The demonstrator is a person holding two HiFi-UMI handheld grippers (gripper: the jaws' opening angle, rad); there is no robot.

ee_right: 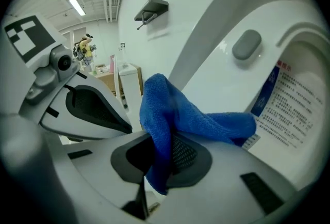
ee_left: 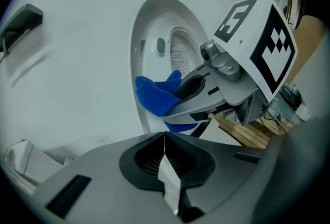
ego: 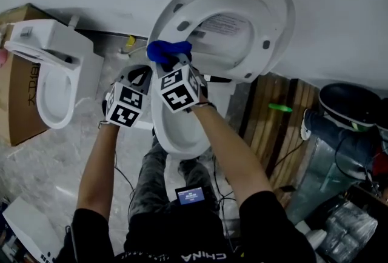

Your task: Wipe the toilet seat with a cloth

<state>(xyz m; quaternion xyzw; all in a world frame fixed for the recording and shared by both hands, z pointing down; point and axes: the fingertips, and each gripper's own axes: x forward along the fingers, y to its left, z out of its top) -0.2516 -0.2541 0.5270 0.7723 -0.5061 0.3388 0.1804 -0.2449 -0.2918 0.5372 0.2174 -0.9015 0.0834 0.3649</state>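
Observation:
The raised white toilet seat (ego: 182, 19) and lid (ego: 276, 7) lean against the wall above the open bowl (ego: 176, 134). My right gripper (ego: 173, 65) is shut on a blue cloth (ego: 165, 49), which rests against the left rim of the raised seat. In the right gripper view the blue cloth (ee_right: 175, 114) hangs folded between the pads, beside the seat (ee_right: 216, 37) and its grey bumper (ee_right: 246, 44). My left gripper (ego: 142, 77) hovers just left of the right one, shut on nothing. In the left gripper view the cloth (ee_left: 157, 95) and seat (ee_left: 139, 42) lie ahead.
A second white toilet (ego: 51, 74) stands to the left beside a cardboard box (ego: 15, 92). Wooden slats (ego: 273, 116) and dark clutter (ego: 351, 110) lie to the right. A wall bracket (ee_right: 152, 10) hangs above. The person's legs and cables fill the floor below the bowl.

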